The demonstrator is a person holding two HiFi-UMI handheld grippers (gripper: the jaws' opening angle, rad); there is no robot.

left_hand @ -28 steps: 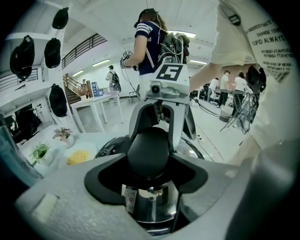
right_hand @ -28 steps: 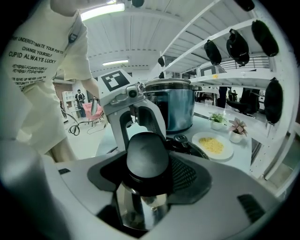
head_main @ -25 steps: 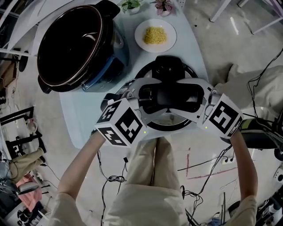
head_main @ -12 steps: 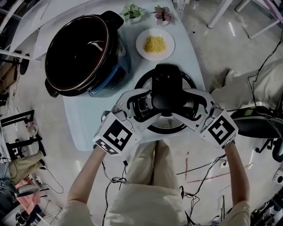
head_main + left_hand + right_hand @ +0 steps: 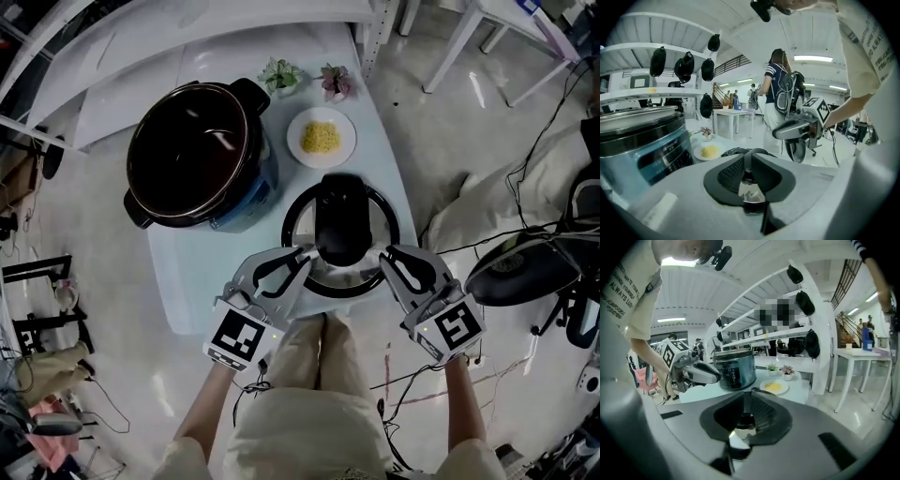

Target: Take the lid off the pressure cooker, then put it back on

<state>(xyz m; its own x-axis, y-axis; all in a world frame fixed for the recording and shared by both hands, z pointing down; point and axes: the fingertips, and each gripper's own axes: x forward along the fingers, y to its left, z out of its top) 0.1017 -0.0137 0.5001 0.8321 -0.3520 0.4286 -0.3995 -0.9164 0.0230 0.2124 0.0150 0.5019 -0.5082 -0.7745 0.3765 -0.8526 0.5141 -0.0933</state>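
Note:
The pressure cooker (image 5: 246, 202) stands open at the table's back left, blue-walled with a dark inner pot. Its round lid (image 5: 296, 214), steel with a black handle, is over the table's near right part; whether it rests there I cannot tell. Both jaws have just been closing with the lid's near rim between them. My left gripper (image 5: 305, 265) is shut on the rim's left side, and its own view shows shiny steel between the pads of the left gripper (image 5: 749, 185). My right gripper (image 5: 386, 262) grips the right side the same way, as seen at the right gripper (image 5: 740, 427).
A white plate (image 5: 342, 123) of yellow food lies behind the lid, with two small potted plants (image 5: 279, 75) beyond it. Bare table (image 5: 187, 272) lies to the left. An office chair (image 5: 520, 267) and cables are on the floor at right. Shelving runs behind the table.
Both grippers stood wide astride the lid's black handle; they have drawn back toward me to the lid's near rim and their jaws have narrowed onto it. The head camera has risen.

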